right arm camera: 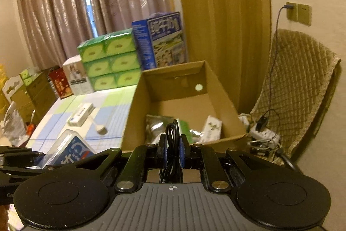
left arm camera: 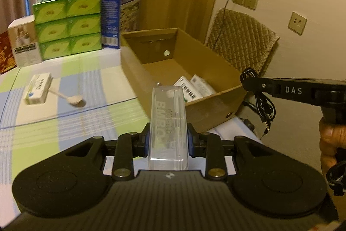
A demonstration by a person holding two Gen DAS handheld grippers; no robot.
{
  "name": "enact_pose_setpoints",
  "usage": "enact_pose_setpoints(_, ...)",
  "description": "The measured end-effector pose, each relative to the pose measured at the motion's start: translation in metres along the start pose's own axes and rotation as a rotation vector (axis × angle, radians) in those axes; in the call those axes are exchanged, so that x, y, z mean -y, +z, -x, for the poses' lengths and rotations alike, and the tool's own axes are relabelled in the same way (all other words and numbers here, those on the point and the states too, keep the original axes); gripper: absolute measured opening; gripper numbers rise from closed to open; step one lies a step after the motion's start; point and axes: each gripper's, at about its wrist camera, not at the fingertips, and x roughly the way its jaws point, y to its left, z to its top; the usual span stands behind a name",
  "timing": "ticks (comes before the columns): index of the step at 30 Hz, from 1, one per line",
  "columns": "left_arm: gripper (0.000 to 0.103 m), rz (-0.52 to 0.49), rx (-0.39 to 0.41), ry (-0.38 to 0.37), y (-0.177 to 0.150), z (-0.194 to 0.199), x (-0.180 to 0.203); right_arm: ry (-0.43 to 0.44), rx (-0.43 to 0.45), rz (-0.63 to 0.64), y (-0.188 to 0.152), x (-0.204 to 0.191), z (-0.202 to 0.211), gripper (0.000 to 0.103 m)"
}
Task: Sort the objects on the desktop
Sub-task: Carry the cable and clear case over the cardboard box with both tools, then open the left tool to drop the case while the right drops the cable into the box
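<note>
Clear plastic case (left arm camera: 167, 122): clamped upright between the blue pads of the left gripper (left arm camera: 167, 141); held in the air before the near wall of the cardboard box (left arm camera: 194, 109) (printing on it is blurred)
Left gripper: narrowed onto the case's two long sides; nothing else in it
Black cable (right arm camera: 172, 140): a coiled bundle pinched in the right gripper (right arm camera: 172, 149); loops hang below the fingers, above the box's near right corner
Right gripper: almost fully closed on the cable
Cardboard box: open-topped, on the checked tablecloth (left arm camera: 64, 122); white packets (left arm camera: 195, 88) lie inside
Small white box (left arm camera: 37, 88): on the cloth, left of the cardboard box; a spoon (left arm camera: 72, 99) just beside it
Green tissue packs (left arm camera: 68, 25): stacked at the table's far edge; a blue carton (left arm camera: 121, 14) stands beside them
</note>
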Motion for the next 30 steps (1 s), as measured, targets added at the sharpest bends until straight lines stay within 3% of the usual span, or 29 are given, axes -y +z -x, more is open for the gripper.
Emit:
enact_pose_setpoints(13,0.026,-0.016,0.002,-0.034,0.043,-0.040,0.029,-0.027,-0.005,0.055,0.034,0.036,-0.026,0.008)
enact_pose_setpoints(29,0.026,0.041,0.005,-0.048,0.095,-0.117,0.021,-0.014,-0.023,0.059,0.070,0.058,-0.089,0.008)
enact_pose_setpoints(30,0.031,0.052,0.001,-0.050,0.096,-0.123,0.018,-0.013,-0.026,0.058,0.071,0.059,-0.092,0.008)
